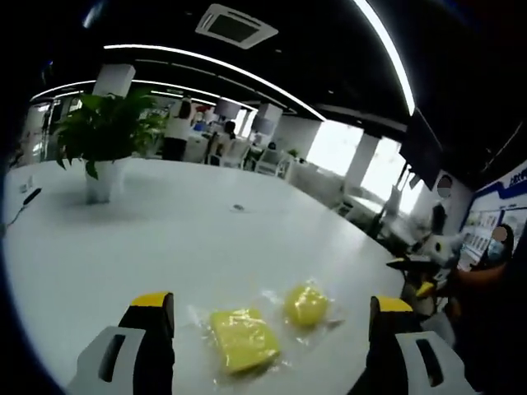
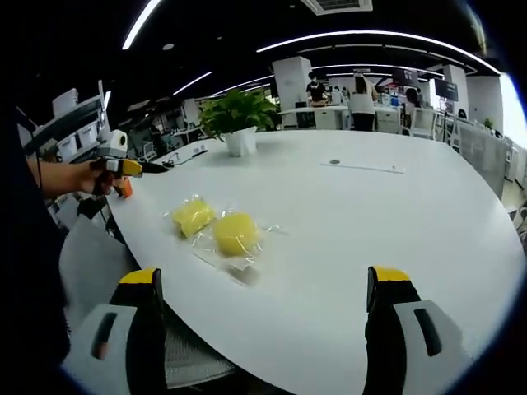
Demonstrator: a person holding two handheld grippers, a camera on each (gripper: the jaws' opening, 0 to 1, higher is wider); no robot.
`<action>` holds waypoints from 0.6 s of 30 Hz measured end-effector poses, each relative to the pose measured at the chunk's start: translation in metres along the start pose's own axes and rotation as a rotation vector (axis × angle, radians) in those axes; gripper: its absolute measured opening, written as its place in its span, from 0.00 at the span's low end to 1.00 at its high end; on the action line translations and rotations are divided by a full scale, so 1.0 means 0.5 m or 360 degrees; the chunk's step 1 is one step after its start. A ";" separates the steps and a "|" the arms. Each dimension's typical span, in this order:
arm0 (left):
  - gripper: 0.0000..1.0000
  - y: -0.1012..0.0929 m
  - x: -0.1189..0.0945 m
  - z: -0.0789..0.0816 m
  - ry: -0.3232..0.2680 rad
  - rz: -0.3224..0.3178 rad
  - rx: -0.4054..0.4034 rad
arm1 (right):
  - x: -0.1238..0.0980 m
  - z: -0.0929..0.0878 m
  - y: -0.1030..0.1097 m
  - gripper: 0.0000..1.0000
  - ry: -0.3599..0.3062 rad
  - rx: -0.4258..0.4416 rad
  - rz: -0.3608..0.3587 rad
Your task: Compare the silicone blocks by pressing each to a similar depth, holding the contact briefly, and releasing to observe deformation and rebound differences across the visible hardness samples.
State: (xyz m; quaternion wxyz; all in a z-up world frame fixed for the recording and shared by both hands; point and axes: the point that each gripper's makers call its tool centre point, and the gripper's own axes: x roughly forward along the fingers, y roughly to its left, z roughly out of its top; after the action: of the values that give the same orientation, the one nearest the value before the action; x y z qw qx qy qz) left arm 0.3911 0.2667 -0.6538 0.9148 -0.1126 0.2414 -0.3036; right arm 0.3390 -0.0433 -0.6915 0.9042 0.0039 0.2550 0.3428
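Observation:
Two yellow silicone blocks in clear plastic bags lie on the white table (image 1: 165, 239). The square block (image 1: 243, 337) sits between my left gripper's (image 1: 272, 303) jaws, which stand open and apart from it. The round block (image 1: 306, 304) lies just beyond it to the right. From the right gripper view, the round block (image 2: 235, 233) is nearer and the square block (image 2: 193, 216) lies behind it to the left. My right gripper (image 2: 263, 276) is open, short of both blocks, over the table's edge (image 2: 272, 329). A hand holds the left gripper (image 2: 123, 169) at the table's far left edge.
A potted plant (image 1: 103, 132) (image 2: 239, 115) stands further along the table. A flat strip (image 2: 362, 167) lies on the table beyond the blocks. A mesh chair (image 2: 189, 354) sits under the near edge. People and desks fill the office background.

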 end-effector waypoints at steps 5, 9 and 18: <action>1.00 -0.001 0.023 -0.001 0.0049 -0.0012 0.0018 | -0.003 -0.002 -0.001 0.97 0.0003 0.0003 0.0003; 1.00 -0.003 0.045 -0.002 0.0075 -0.0017 0.0017 | -0.005 -0.005 0.000 0.97 0.0023 -0.0009 0.0004; 1.00 -0.002 0.093 -0.015 0.0127 -0.0028 -0.0002 | -0.004 0.001 0.000 0.97 0.0038 -0.0043 0.0013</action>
State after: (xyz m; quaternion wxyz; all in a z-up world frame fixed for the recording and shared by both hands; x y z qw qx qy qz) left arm 0.4194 0.2371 -0.6775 0.9016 -0.1031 0.2770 -0.3158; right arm 0.3380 -0.0446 -0.6902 0.8996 -0.0114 0.2610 0.3500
